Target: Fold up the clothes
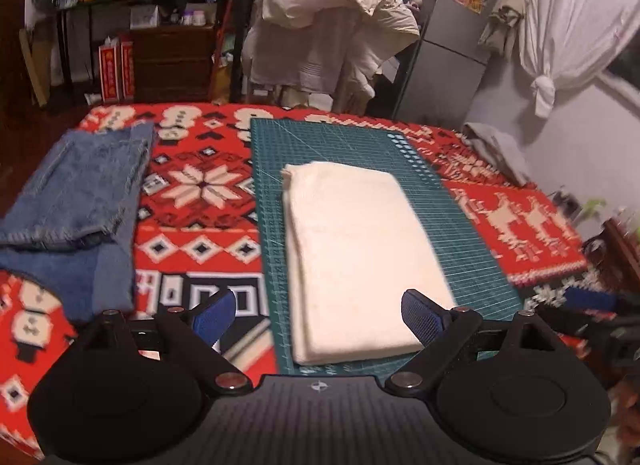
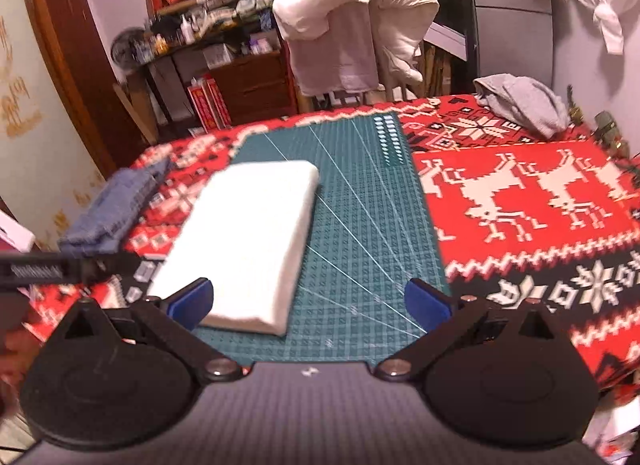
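Note:
A folded white garment (image 1: 356, 257) lies as a neat rectangle on the green cutting mat (image 1: 460, 225); the right wrist view shows the white garment (image 2: 244, 237) on the mat (image 2: 360, 233) too. My left gripper (image 1: 320, 317) hovers open over the garment's near edge, blue pads apart and nothing between them. My right gripper (image 2: 310, 301) is also open, its left pad just above the garment's near corner. Part of the right gripper (image 1: 592, 305) shows at the right of the left wrist view.
Folded blue denim (image 1: 80, 201) rests on the red patterned blanket (image 1: 200, 185) to the left. A crumpled grey garment (image 2: 524, 101) lies at the far right corner. White clothes hang over a chair (image 2: 356, 37) behind the table. Shelves and a fridge stand beyond.

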